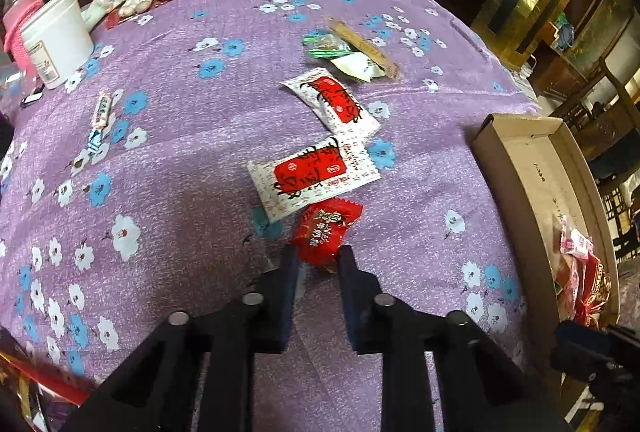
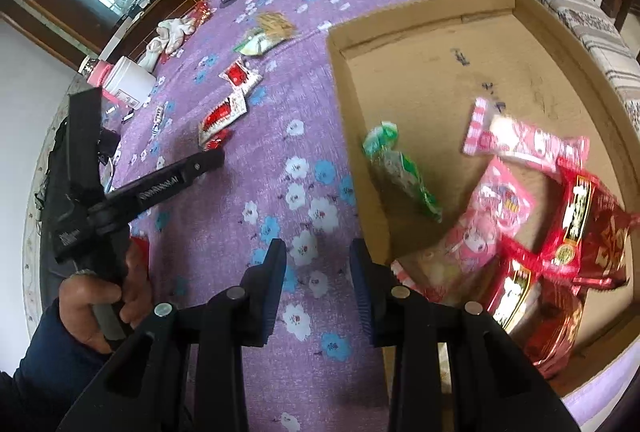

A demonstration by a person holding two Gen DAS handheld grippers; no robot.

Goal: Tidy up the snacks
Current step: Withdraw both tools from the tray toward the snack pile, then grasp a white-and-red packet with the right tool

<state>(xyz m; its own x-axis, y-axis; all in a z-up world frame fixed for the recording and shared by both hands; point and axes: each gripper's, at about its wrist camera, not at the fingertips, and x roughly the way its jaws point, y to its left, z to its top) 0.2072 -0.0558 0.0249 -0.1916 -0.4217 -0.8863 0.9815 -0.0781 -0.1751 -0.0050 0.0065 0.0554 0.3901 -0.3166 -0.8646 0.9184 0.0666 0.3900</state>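
A: Why do we have the left gripper [image 1: 318, 258] pitched down so steeply over the bench [image 1: 180, 151]?

B: Because the small red candy packet [image 1: 326, 230] lies flat on the purple cloth, just below the nearer red-and-white sachet [image 1: 314, 175]. We come at it from above, and the fingers [image 1: 289, 272] are clenched on its near edge, pinching the wrapper.

A: And the cardboard tray [image 2: 420, 79]?

B: It sits at the bench's right side as our collection point. Pink packets [image 2: 500, 203], red ones [image 2: 576, 228] and a green one [image 2: 400, 171] already lie inside, so we judge the candy belongs there too.

A: What is the right gripper [image 2: 318, 264] doing?

B: It hangs beside the tray's near wall, tilted down at the cloth, its fingers parted with nothing between them. In its view, the hand [image 2: 100, 300] grips the left tool's handle, with a dark sleeve behind.

A: What's left out?

B: A second sachet [image 1: 334, 103], the green packets [image 1: 340, 51] and a slim stick [image 1: 102, 109] farther off.
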